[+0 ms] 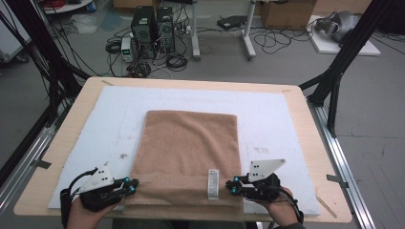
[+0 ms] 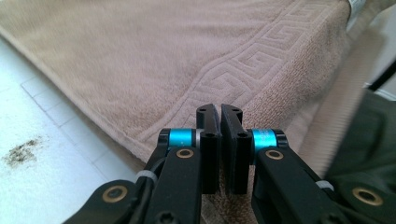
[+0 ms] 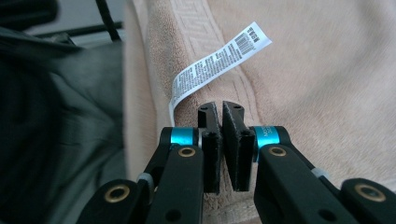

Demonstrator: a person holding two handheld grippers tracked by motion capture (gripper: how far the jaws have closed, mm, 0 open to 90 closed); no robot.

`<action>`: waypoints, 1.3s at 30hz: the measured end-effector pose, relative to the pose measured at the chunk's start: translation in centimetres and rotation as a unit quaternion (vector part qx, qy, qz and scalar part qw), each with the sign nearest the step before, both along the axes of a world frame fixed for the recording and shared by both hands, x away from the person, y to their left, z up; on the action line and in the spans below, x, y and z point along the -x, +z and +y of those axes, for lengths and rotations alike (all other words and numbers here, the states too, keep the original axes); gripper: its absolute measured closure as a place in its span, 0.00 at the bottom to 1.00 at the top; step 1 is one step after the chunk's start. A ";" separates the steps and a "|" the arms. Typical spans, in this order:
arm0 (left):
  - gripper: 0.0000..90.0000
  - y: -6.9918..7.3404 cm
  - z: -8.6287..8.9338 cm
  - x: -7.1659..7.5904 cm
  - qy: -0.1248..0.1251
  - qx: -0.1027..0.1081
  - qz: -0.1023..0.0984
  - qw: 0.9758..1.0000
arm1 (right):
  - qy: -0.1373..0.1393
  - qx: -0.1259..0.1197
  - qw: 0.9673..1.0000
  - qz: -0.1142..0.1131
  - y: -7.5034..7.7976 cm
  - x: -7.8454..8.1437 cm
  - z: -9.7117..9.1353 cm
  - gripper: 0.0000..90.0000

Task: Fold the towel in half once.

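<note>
I count two grippers, one towel, one care label, one foam pad, one table. Nearest me, my left gripper (image 1: 130, 186) sits at the towel's near left corner and my right gripper (image 1: 233, 186) at its near right corner; in both gripper views the jaws are pressed together with towel edge pinched between the pads, so each is clamped on the towel (image 1: 188, 152). No earlier look to compare. The towel is light brown terry, folded into a rectangle, lying flat on the pad's middle with its near edge at the table's front lip and hanging a bit over toward me. A woven key-pattern band (image 2: 243, 65) runs across near that hem. The white printed care label (image 1: 213, 183) stands out of the near hem, just beside the right gripper, curling up in the right gripper view (image 3: 219, 60). Under the towel, the pale blue-white foam pad (image 1: 119, 119) covers most of the wooden table (image 1: 62, 157); a dark smudge (image 2: 21, 151) marks the pad left of the towel. Nothing lies on the towel or blocks either gripper. Beyond the table, on the grey floor: two black computer towers (image 1: 153, 28), tangled cables (image 1: 176, 59), white desk legs (image 1: 248, 33), a cardboard box (image 1: 286, 14).
</note>
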State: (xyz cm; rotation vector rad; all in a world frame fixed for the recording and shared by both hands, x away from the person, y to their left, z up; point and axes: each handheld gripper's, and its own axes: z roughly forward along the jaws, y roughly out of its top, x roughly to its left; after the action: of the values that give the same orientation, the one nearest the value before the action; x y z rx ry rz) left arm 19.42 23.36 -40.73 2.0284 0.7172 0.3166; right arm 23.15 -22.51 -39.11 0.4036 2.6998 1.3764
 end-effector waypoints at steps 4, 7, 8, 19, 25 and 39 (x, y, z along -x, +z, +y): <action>0.80 -0.9 0.1 0.6 -0.009 -0.016 0.021 1.000 | 0.024 -0.007 0.999 0.025 -0.3 0.5 -0.2 0.88; 0.74 -2.0 -0.1 0.2 0.002 -0.029 0.024 0.999 | 0.012 0.003 0.999 0.036 -1.4 -0.1 -0.1 0.82; 0.73 -2.1 -0.1 0.0 0.005 -0.030 0.020 0.999 | 0.009 0.004 0.999 0.040 -1.7 -0.3 -0.1 0.81; 0.62 -2.1 -1.3 -3.1 0.023 -0.011 0.006 1.000 | -0.056 -0.003 0.998 0.042 -3.3 -3.3 -0.7 0.62; 0.56 -2.1 -1.9 -5.4 0.033 -0.001 0.012 0.999 | -0.085 -0.008 0.996 0.041 -3.4 -5.0 -1.0 0.53; 0.48 -2.0 -1.3 -8.4 0.071 0.011 0.013 0.997 | -0.121 0.001 0.992 0.026 -2.3 -9.1 0.1 0.34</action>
State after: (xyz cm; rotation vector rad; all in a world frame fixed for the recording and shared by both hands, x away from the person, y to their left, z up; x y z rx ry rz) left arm 27.77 22.09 -42.75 1.9686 0.8793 0.3635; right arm 32.27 -22.38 -41.45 0.7497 2.5843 1.3128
